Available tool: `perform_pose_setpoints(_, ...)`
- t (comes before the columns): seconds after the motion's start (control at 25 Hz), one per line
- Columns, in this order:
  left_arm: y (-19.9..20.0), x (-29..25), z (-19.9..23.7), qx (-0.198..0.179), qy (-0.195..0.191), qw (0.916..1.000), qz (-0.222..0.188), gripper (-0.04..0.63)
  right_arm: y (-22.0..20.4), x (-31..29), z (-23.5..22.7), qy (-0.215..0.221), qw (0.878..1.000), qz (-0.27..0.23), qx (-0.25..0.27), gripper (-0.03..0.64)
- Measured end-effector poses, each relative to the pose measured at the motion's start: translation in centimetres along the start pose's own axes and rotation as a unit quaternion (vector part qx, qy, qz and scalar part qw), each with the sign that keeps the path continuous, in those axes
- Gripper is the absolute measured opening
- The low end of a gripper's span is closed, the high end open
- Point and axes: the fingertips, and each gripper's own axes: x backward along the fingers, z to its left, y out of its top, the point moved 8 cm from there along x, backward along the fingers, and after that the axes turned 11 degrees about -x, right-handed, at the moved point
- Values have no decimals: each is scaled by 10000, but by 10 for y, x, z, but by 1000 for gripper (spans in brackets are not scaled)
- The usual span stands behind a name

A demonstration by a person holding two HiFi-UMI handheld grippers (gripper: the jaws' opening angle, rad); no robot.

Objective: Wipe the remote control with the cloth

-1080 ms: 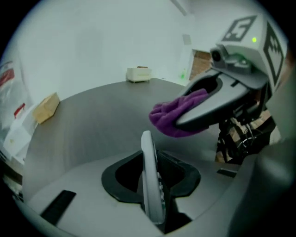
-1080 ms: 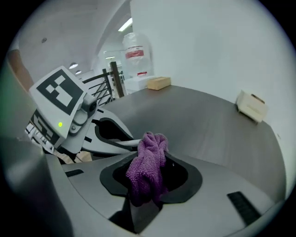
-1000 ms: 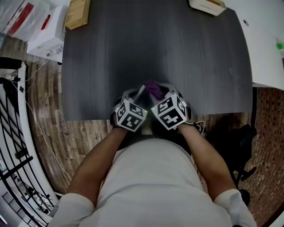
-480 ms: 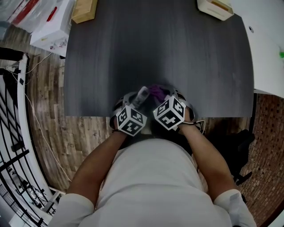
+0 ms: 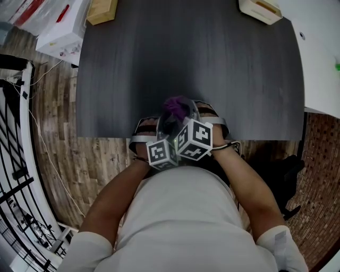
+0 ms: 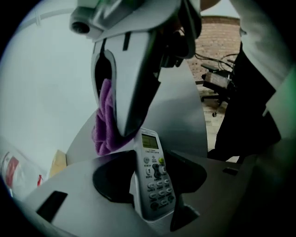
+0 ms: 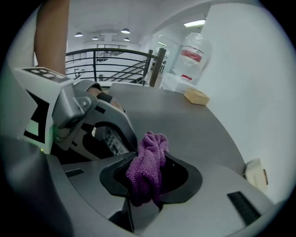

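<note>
Over the middle of the surface's (image 5: 212,64) near edge, marker cubes hide most of what is held from the head view. The left tool (image 6: 150,178), its jaws just opened wider, clamps the remote control (image 6: 155,185) across its width. The remote's base is cut off and its long axis points display-end away, toward the right tool (image 7: 150,178). That tool pinches the bunched purple cloth (image 7: 145,169).

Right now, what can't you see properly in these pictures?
Remote control buttons: left gripper view, print too small to read.
Cloth bottom end: right gripper view, tucked between the right gripper's jaws.
Cloth touching remote control or not: left gripper view, right gripper's jaw covers that spot.
Wooden block: head view, cut off by top edge.
</note>
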Motion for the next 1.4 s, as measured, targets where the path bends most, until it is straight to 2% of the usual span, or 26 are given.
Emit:
perform_pose_setpoints(0.08,-1,0,-1,211,-94,9997,-69,198,-6,-1,4,49,10000,3,19,130)
perform_pose_setpoints(0.2,-8,3,7,981,-359,9942,-242,199,-11,-4,4,-56,10000,7,3,130)
perform_pose_setpoints(0.36,-22,10,7,1878,-717,9791,-310,214,-20,-17,4,-102,9997,209,75,129)
perform_pose_setpoints(0.48,-38,18,4,2448,-674,9669,-241,213,-31,-24,8,-35,9992,350,164,130)
perform_pose_setpoints(0.64,-46,15,7,2727,-617,9599,-180,215,-34,-24,7,-70,9994,326,32,130)
perform_pose_setpoints(0.8,-45,11,23,3022,-641,9504,-352,215,-31,-19,-2,-164,9989,311,-310,130)
perform_pose_setpoints(0.96,-50,15,31,3256,-797,9410,-475,236,-25,-9,-7,-288,9983,234,-439,130)
perform_pose_setpoints(1.08,-59,34,30,3599,-727,9280,-626,241,-11,-3,2,-252,9993,59,-252,130)
perform_pose_setpoints(1.16,-67,53,25,4056,-565,9092,-750,241,-3,-7,18,-90,9998,8,168,130)
perform_pose_setpoints(1.2,-73,62,20,4347,-502,8958,-777,241,-2,-10,27,-4,9991,29,418,130)
perform_pose_setpoints(1.28,-85,76,4,4979,-434,8627,-771,241,-3,-17,40,51,9969,61,781,130)
perform_pose_setpoints(1.32,-91,82,-5,5316,-413,8426,-758,241,-4,-18,43,49,9963,51,854,130)
perform_pose_setpoints(1.36,-97,86,-14,5686,-410,8181,-754,241,-4,-17,44,80,9961,26,873,130)
perform_pose_setpoints(1.4,-104,88,-24,6090,-437,7882,-771,241,-4,-17,46,158,9961,-14,873,130)
